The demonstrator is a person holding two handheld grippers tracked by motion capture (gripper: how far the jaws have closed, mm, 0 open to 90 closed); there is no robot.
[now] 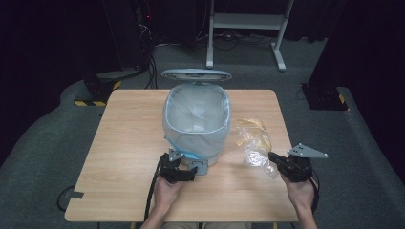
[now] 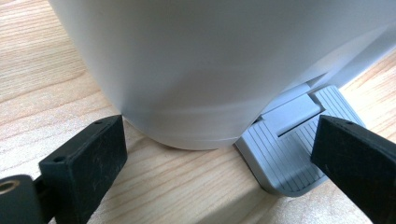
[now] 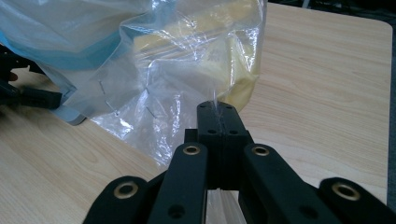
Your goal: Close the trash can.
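Note:
A white pedal bin [image 1: 196,125] lined with a clear, blue-edged bag stands mid-table, its lid [image 1: 196,74] raised at the back. My left gripper [image 1: 187,174] is open at the bin's front base; in the left gripper view its jaws straddle the bin's wall [image 2: 201,70], the right jaw over the grey foot pedal [image 2: 289,154]. To the right of the bin lies a crumpled clear plastic bag with yellow contents [image 1: 253,139]. My right gripper [image 1: 274,158] is shut on that clear plastic bag [image 3: 187,79], pinching its near edge.
The wooden table [image 1: 124,143] has bare surface left of the bin and along the front. Past the table stand a white metal frame [image 1: 246,28] and dark equipment with cables [image 1: 143,33] on grey carpet.

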